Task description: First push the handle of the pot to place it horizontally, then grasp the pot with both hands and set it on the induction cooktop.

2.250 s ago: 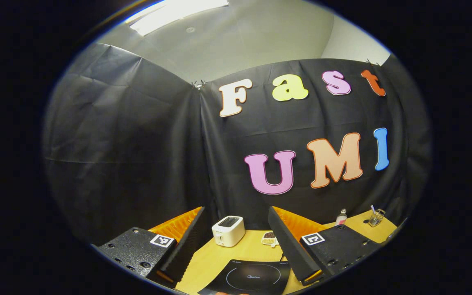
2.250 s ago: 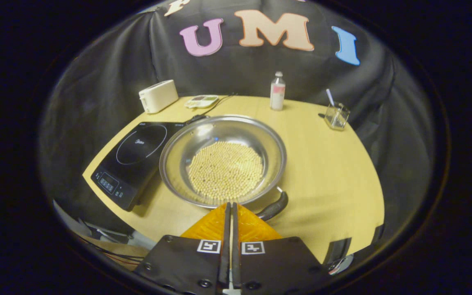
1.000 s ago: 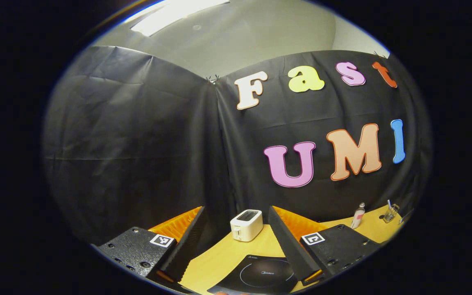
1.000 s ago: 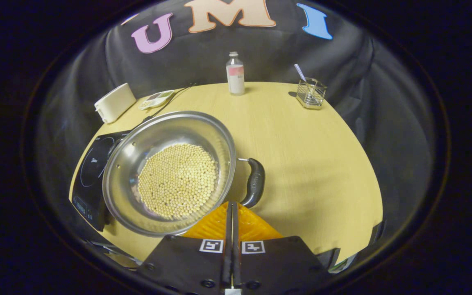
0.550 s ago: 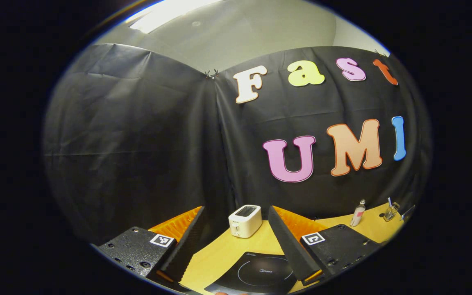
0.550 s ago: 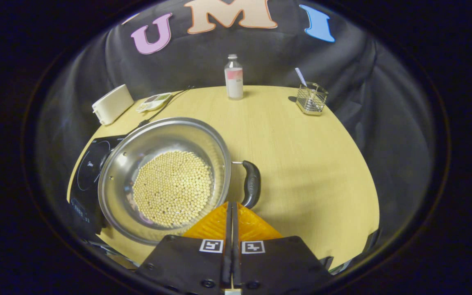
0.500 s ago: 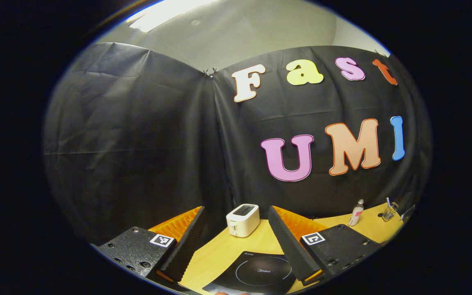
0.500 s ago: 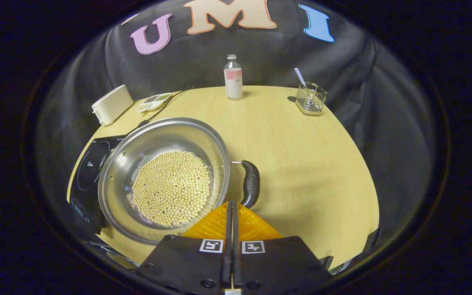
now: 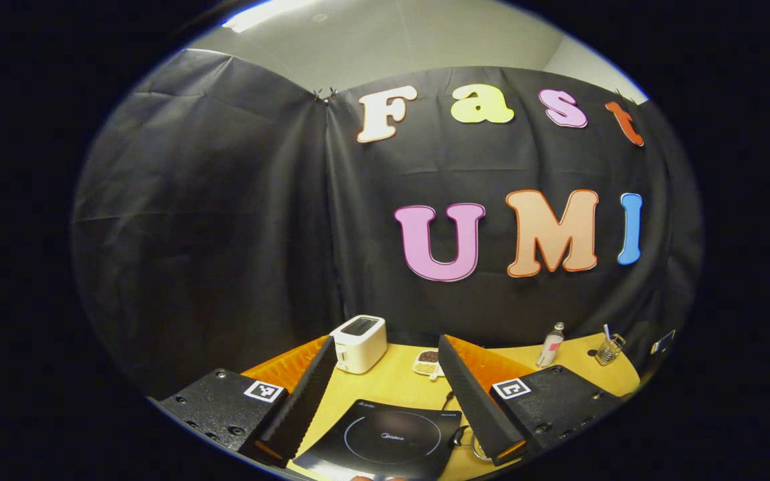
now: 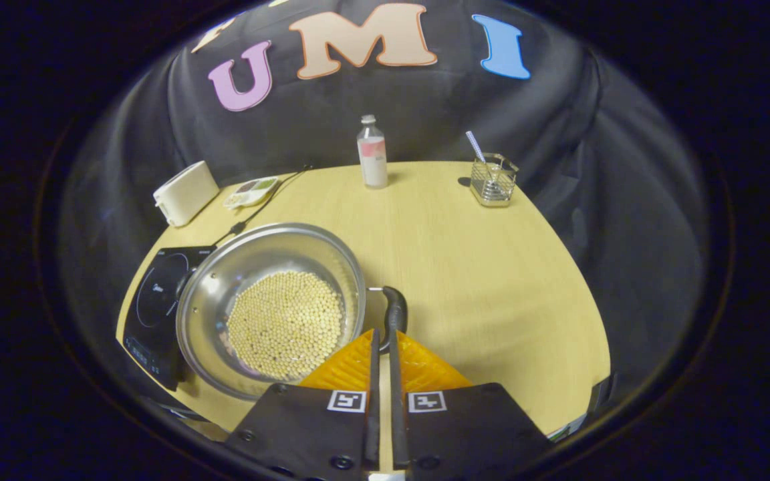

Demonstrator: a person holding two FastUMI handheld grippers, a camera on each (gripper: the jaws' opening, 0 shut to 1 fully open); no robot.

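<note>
Handle [image 10: 395,308] swung nearer right gripper [image 10: 381,337], fingers slightly apart; bottle [image 10: 372,153] behind

In the right gripper view the pot [image 10: 271,310] sits on the table [image 10: 492,267], right of the induction cooktop [image 10: 154,300]; toaster [image 10: 184,192] behind; bottle [image 10: 372,153] farther right.

Steel pot [image 10: 271,314] holding beans, upright, overlapping black cooktop [image 10: 154,300].

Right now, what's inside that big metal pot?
The pot holds a layer of small pale round beans over its bottom. The near rim is covered by the right tool, and whatever lies under the beans is covered.
</note>
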